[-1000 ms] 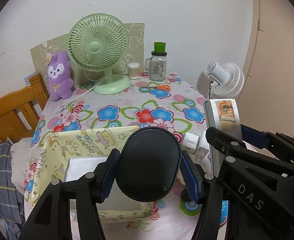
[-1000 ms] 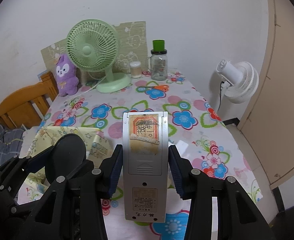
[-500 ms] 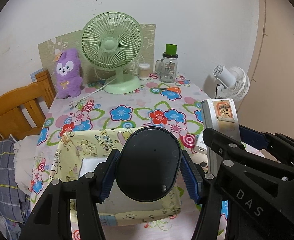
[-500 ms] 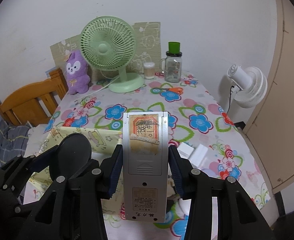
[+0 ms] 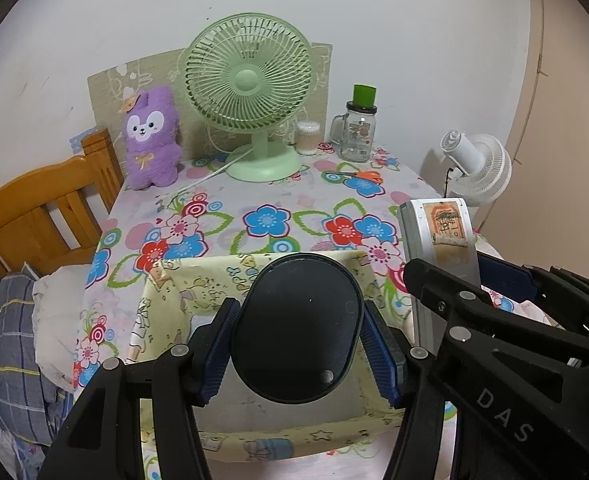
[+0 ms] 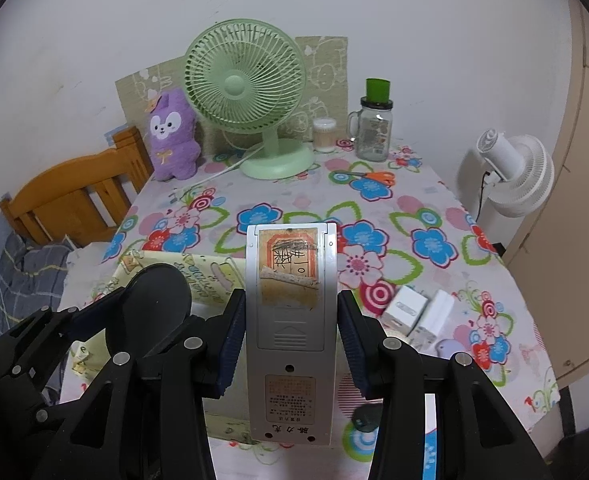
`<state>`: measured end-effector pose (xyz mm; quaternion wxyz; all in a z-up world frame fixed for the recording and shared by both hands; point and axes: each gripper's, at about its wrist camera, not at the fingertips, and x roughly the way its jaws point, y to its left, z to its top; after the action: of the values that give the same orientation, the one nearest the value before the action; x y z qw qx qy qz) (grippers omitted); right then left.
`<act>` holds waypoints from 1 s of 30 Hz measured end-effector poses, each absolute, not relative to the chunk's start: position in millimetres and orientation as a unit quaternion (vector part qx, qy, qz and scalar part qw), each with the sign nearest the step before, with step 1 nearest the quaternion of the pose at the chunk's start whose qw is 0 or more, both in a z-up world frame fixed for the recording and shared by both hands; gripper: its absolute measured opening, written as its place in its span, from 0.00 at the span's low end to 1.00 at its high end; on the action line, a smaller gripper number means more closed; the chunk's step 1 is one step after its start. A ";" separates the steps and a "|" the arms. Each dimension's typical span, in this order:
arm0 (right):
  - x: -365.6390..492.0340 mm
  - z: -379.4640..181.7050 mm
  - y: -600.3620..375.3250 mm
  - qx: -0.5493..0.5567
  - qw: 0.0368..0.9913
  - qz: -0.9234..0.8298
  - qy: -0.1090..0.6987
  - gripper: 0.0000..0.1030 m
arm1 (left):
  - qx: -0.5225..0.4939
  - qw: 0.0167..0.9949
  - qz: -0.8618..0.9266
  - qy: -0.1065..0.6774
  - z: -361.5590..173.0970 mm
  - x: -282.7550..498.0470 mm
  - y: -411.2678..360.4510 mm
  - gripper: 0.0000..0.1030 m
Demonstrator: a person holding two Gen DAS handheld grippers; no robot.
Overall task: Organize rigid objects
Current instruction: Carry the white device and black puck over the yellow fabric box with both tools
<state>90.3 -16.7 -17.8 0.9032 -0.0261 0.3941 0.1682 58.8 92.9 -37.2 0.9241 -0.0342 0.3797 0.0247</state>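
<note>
My left gripper (image 5: 298, 344) is shut on a black oval object (image 5: 297, 326), held over the yellow patterned fabric box (image 5: 182, 292). Its blue pads press both sides of the oval. My right gripper (image 6: 290, 344) is shut on a grey remote control (image 6: 290, 320) with an orange sticker on its back; it hangs above the box's right side. Each gripper shows in the other's view: the remote (image 5: 438, 236) at the right, the black oval (image 6: 150, 308) at the left. Two white chargers (image 6: 404, 312) lie on the flowered tablecloth to the right.
At the table's back stand a green fan (image 5: 250, 100), a purple plush toy (image 5: 150, 140), a jar with a green lid (image 5: 358, 128) and a small cup (image 5: 307, 138). Orange scissors (image 5: 366, 176) lie near them. A wooden chair (image 5: 34, 216) is left; a white fan (image 5: 478, 168) is right.
Both grippers have drawn back from the table's far end with their objects still held; the fabric box now lies more fully under them.
</note>
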 end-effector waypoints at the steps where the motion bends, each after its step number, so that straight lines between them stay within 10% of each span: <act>1: 90.7 -18.9 -14.2 -0.026 0.902 0.172 0.396 0.47 | -0.036 0.923 0.026 0.381 -38.3 59.1 96.0 0.60; 30: 113.4 -69.0 43.7 -0.024 0.858 0.208 0.469 0.46 | -0.034 0.901 0.054 0.429 -85.6 75.3 145.5 0.60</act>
<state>113.4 43.7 -69.0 0.8582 -0.0238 0.4689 0.2076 75.3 145.5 -85.6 0.9009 -0.0343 0.4293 0.0538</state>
